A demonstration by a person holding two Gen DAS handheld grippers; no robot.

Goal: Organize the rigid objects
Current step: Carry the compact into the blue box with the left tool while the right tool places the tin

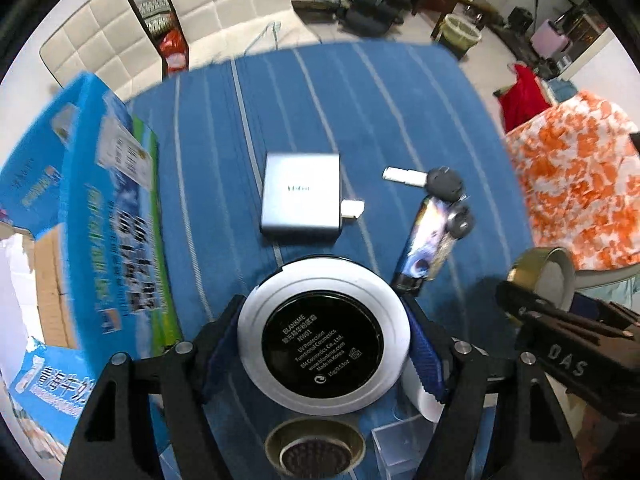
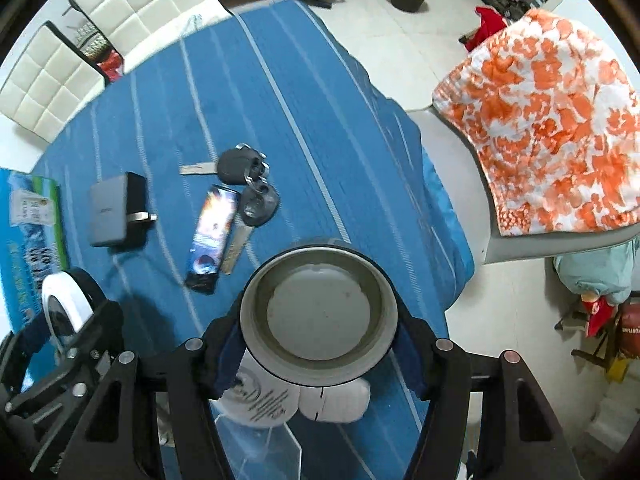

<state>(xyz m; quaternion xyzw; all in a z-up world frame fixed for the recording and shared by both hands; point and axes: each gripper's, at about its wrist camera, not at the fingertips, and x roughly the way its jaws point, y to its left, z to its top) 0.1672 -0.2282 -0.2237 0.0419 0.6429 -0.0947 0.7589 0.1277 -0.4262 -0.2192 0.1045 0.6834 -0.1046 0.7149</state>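
My left gripper (image 1: 323, 340) is shut on a round white cosmetic compact (image 1: 323, 336) with a black label, held above the blue striped tablecloth (image 1: 360, 100). My right gripper (image 2: 320, 328) is shut on a round tin (image 2: 319, 316) with a gold-coloured rim; it also shows in the left wrist view (image 1: 546, 276). On the cloth lie a grey charger (image 1: 301, 194), a car key (image 1: 434, 180) with a second key (image 1: 460, 220), and a dark printed packet (image 1: 424, 244). The compact also shows in the right wrist view (image 2: 68, 304).
A blue printed carton (image 1: 100, 208) stands at the left of the table. A brass strainer (image 1: 314, 446), a clear plastic box (image 1: 400, 448) and a white object (image 2: 336, 402) lie below the grippers. White chairs (image 2: 132, 4) stand behind; an orange-patterned cloth (image 2: 548, 120) covers a chair at right.
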